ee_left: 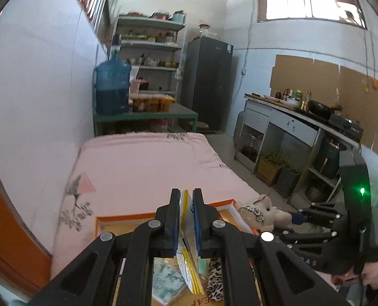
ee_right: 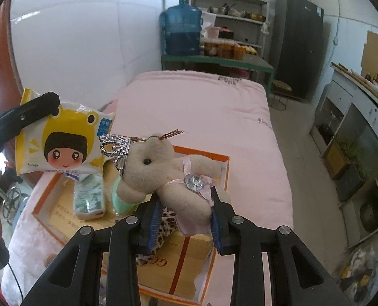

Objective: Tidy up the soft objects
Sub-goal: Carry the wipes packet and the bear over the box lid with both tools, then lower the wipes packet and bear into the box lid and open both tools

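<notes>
My left gripper [ee_left: 186, 199] is shut on a yellow tissue pack [ee_left: 184, 219] with a cartoon face, held edge-on above an orange-rimmed box [ee_left: 127, 219] on the bed. The pack also shows in the right wrist view [ee_right: 61, 145], with the left gripper's finger [ee_right: 33, 112] on it. My right gripper [ee_right: 186, 196] is shut on a beige plush bear [ee_right: 150, 173] with a silver crown and pink dress, above the box [ee_right: 201, 153]. The bear shows in the left wrist view [ee_left: 262, 211]. A green-patterned tissue pack [ee_right: 89, 199], a leopard-print item [ee_right: 163, 227] and a mint-green item [ee_right: 120, 199] lie in the box.
A pink quilt [ee_left: 148, 163] covers the bed, with a white wall on the left. Beyond the bed stand a green table with a blue water jug [ee_left: 112, 86], shelves and a dark fridge [ee_left: 206, 81]. A kitchen counter [ee_left: 298, 122] and planters line the right side.
</notes>
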{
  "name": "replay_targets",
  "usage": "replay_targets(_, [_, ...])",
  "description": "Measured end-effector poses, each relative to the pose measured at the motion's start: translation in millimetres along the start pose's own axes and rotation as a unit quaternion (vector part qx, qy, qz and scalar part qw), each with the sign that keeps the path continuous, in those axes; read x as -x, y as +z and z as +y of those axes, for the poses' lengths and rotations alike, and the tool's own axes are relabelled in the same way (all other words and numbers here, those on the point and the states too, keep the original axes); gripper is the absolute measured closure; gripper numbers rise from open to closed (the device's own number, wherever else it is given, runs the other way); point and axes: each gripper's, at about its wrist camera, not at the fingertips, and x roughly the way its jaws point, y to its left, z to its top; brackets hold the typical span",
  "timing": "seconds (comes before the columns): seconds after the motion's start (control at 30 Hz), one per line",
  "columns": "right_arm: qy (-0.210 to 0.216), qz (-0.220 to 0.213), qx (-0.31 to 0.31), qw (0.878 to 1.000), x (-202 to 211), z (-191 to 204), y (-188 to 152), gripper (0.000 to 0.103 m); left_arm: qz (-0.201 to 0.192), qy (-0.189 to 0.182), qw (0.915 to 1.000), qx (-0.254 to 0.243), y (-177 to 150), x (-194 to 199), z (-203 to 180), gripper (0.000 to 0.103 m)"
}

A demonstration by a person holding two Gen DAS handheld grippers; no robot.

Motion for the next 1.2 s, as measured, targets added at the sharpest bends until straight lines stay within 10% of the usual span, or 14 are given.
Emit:
replay_targets(0.43, [0.004,0.020,-0.018,1.000,-28.6,-8.6,-3.9,0.069,0.022,-0.007,0.9911,0.131,-22.8,-46.1,60.1,0.093])
replay_targets(1.2, [-0.022,0.093,0.010,0.995,-100.3,5.0,-9.1,0.068,0.068,0.024,0.9885,0.133,-48.6,-73.2,76.8,0.089])
